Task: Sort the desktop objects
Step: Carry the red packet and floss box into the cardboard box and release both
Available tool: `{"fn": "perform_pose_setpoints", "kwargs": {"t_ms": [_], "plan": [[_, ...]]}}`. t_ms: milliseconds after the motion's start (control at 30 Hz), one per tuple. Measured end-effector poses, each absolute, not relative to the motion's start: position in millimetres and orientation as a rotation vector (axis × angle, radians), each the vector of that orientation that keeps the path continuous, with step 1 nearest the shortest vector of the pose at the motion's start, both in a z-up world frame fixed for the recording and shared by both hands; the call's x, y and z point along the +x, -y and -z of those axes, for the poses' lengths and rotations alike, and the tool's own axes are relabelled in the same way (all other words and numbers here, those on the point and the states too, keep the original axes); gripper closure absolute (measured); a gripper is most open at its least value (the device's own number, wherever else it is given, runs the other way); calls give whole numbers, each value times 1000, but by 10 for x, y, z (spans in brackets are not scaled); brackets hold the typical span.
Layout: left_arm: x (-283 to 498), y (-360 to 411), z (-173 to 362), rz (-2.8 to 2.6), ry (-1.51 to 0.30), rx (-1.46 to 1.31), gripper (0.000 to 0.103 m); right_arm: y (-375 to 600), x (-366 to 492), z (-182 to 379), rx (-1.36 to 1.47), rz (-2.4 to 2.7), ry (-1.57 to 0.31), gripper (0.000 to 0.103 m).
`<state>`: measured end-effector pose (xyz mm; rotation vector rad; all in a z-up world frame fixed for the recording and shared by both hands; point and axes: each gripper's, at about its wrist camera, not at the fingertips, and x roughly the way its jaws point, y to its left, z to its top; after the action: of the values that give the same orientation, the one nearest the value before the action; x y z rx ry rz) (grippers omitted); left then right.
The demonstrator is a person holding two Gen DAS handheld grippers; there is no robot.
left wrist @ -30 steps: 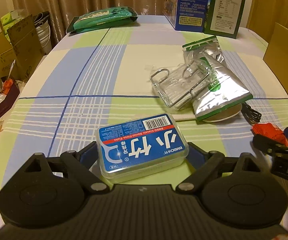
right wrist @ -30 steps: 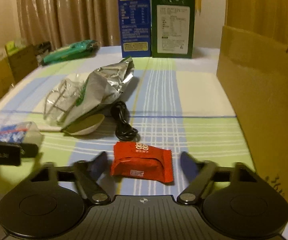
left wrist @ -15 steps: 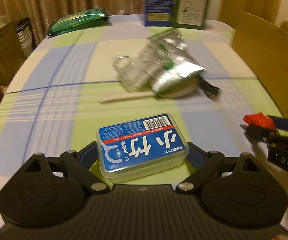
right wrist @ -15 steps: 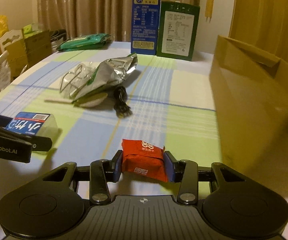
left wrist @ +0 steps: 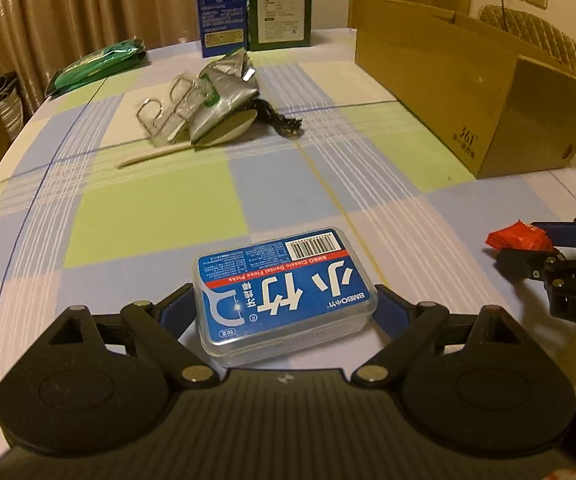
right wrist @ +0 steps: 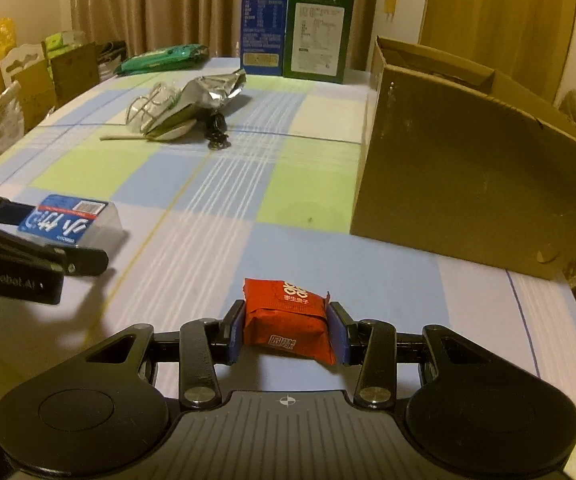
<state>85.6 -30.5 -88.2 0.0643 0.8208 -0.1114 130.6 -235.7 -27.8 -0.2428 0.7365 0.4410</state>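
My left gripper (left wrist: pixel 283 308) is shut on a clear dental floss box with a blue label (left wrist: pixel 283 292) and holds it above the checked tablecloth; the box also shows in the right wrist view (right wrist: pixel 67 222). My right gripper (right wrist: pixel 288 330) is shut on a red snack packet (right wrist: pixel 290 318), held above the table near its front edge; the packet also shows in the left wrist view (left wrist: pixel 518 236). An open cardboard box (right wrist: pixel 468 168) stands to the right of both grippers.
A silver foil bag (left wrist: pixel 223 88), a wire rack in plastic (left wrist: pixel 167 104), a white spoon (left wrist: pixel 223 134) and a black cable (left wrist: pixel 275 118) lie mid-table. A blue carton (left wrist: pixel 221 4), a green carton (left wrist: pixel 279 0) and a green packet (left wrist: pixel 95 64) stand at the back.
My right gripper closed on the red packet and lifted it. Both grippers swung to the right toward the cardboard box, each carrying its object.
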Motion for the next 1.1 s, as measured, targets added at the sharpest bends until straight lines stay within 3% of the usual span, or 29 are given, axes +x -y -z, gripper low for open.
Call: {"fn": "perform_pose_setpoints", "kwargs": {"t_ms": [67,233,800,900,1100], "plan": [[848,308,889,94,-814,45,13,2358,1307,292,-239,-453,-732,62],[832,313,893,14,-803,-15,12,2364,1303,319,-220,-437,-729,46],[774,364,890,129,-769,-8,15,2458,1263,272,-163,-395,-729,43],[774,349,880,73,-770,-34,7,2482,1276,278,-159,-379,-728,38],[763,394,910,-3,-774,-73,8,2487,1295,298,-157,-364,-734,32]]}}
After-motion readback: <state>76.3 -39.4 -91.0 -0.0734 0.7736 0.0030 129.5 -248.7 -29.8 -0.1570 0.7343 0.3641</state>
